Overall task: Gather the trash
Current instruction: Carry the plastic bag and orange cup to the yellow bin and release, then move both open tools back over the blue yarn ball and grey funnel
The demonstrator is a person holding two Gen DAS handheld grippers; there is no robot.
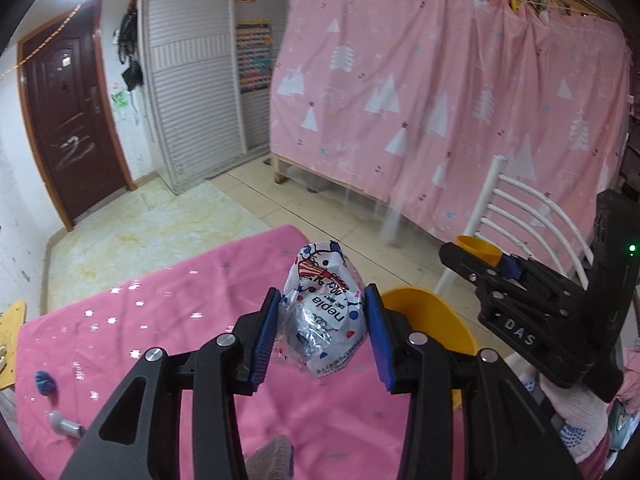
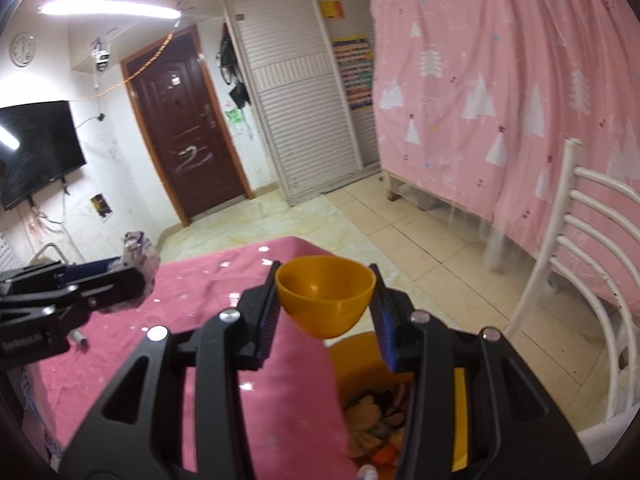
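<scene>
Above the pink tablecloth [image 1: 168,320], the left gripper [image 1: 322,320] clamps a crumpled tissue wrapper [image 1: 324,312]; to its right, the right gripper [image 2: 325,304] pinches a small orange bowl [image 2: 326,292] over the yellow bin [image 2: 360,364].

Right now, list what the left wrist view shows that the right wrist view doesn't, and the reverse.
Left only: the printing on the wrapper in the left tongs, and a blue scrap on the pink cloth. Right only: a television, a clock, and rubbish inside the yellow bin. Both: the orange bowl in the right tongs, white chair, door.
</scene>
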